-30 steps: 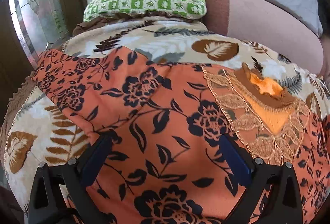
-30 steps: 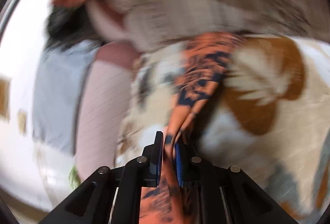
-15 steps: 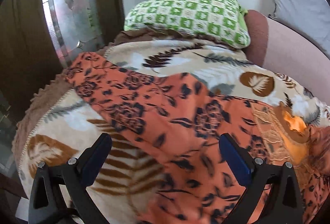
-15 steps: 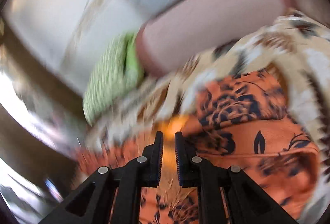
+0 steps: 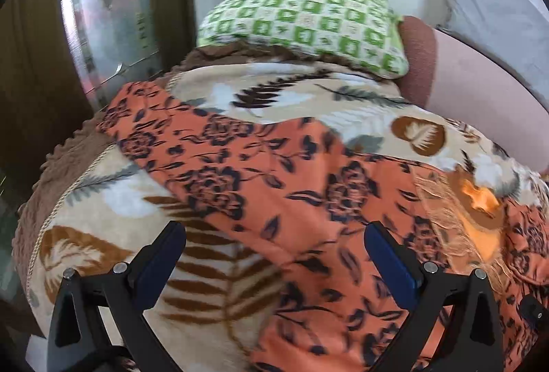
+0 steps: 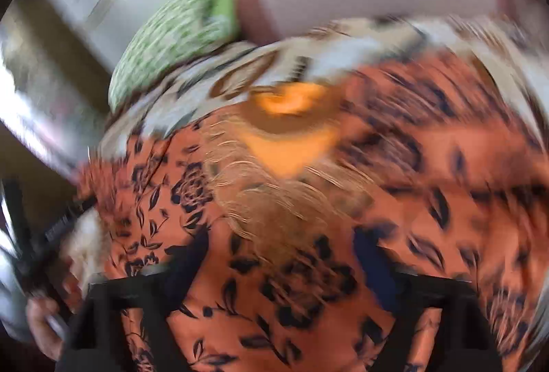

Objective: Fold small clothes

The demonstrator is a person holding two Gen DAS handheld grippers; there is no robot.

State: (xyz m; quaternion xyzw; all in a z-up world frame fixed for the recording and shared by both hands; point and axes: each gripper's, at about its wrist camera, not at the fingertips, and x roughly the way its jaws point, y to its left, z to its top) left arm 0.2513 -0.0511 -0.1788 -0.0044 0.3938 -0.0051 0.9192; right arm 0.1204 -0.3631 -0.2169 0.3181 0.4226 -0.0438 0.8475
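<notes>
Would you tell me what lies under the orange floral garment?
The orange floral garment lies spread on a leaf-print blanket, which shows around its edges. Whatever the blanket covers directly beneath the garment is hidden.

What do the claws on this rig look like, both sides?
The left claw has a black angular frame, silver pivot screws and flat blue pads. The right claw looks like the same black frame with dark blue pads, though blurred. No cables or sleeves show.
</notes>
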